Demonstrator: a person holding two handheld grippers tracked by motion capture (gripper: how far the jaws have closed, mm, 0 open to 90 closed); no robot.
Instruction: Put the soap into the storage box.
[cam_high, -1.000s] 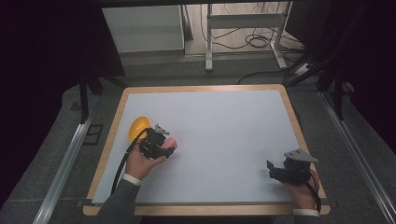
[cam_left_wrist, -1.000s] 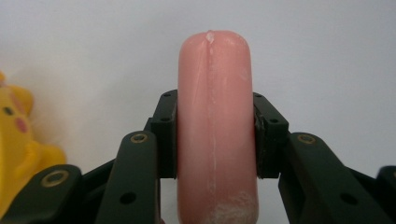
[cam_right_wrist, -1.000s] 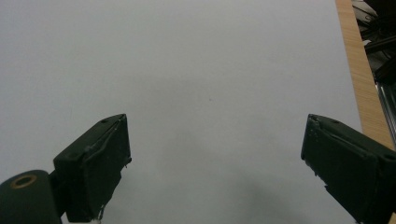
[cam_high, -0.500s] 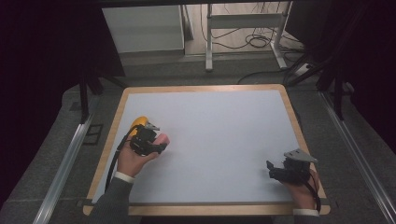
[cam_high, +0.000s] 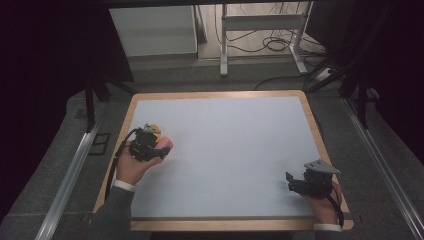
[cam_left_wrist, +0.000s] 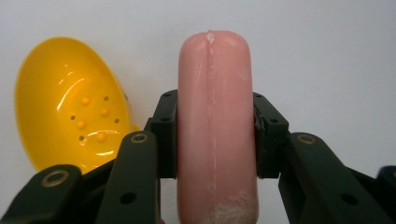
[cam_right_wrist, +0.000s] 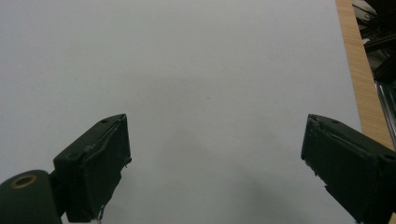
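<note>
My left gripper (cam_left_wrist: 215, 128) is shut on a pink sausage-shaped piece (cam_left_wrist: 215, 116), its pads pressing both sides. In the high view that gripper (cam_high: 155, 147) is held over the left part of the white board, the pink piece (cam_high: 165, 146) sticking out to the right. A yellow bowl-shaped scoop (cam_left_wrist: 70, 102) with small holes and bumps lies just beside it, and in the high view the yellow scoop (cam_high: 155, 130) peeks out behind the gripper. My right gripper (cam_right_wrist: 215, 158) stands open over bare white board, and in the high view my right gripper (cam_high: 292, 181) sits near the front right corner.
The white board (cam_high: 230, 145) has a wooden rim (cam_high: 312, 120). Metal rails run along both sides of the table. A table frame and cables stand on the floor beyond the far edge.
My left gripper, with the pink piece in it, has moved left and toward the near edge, and now covers most of the yellow scoop. The right hand has kept still.
</note>
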